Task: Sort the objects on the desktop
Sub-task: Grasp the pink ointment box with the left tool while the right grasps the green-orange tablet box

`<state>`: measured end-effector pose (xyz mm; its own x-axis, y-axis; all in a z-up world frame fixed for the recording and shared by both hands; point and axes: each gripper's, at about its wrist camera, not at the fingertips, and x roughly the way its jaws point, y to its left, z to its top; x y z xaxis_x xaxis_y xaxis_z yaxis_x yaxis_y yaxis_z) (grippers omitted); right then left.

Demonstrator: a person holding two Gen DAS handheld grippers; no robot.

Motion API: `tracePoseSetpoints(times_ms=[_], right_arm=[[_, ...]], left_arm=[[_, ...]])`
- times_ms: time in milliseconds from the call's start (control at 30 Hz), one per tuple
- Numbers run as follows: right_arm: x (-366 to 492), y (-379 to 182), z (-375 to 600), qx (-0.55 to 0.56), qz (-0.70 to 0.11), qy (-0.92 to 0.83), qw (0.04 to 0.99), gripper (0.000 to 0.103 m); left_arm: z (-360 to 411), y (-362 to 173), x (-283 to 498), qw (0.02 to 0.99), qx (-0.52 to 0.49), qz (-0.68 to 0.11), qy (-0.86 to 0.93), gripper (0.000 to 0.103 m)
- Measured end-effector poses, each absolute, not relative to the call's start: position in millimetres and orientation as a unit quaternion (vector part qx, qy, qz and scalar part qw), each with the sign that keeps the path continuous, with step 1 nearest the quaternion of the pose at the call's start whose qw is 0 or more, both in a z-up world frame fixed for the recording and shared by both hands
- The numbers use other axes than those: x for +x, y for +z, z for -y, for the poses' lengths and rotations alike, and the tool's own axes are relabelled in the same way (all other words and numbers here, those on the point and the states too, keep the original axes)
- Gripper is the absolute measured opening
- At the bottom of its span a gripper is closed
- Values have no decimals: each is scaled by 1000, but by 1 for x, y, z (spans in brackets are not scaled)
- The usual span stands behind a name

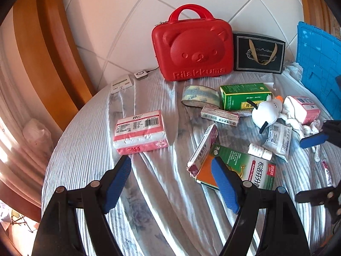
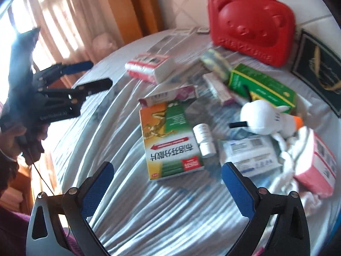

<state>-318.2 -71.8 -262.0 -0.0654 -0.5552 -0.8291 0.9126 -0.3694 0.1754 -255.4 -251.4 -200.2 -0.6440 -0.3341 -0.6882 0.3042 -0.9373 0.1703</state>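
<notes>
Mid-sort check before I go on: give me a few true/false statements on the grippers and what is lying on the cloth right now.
1. Both grippers are open and hold nothing. True: the left gripper and the right gripper both show spread fingers with only cloth between them.
2. The red bear case lies flat with its lid open. False: it stands upright against the wall, closed.
3. The small white bottle lies on its side beside the big orange-and-green medicine box. True.
4. The white plush toy is inside the blue crate. False: it lies on the cloth in front of the green box.
5. The pink tissue pack lies apart from the cluttered pile. True.
</notes>
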Motion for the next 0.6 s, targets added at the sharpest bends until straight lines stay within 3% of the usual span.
tracePoseSetpoints(times_ms=[433, 600], right_arm=[[-326, -327, 132, 416, -343, -674, 505, 103], [-341, -331, 143, 421, -343, -674, 501, 103]], left_arm=[[277, -233, -290, 122, 419, 3, -900, 77], [276, -253, -330, 45, 449, 22, -892, 77]])
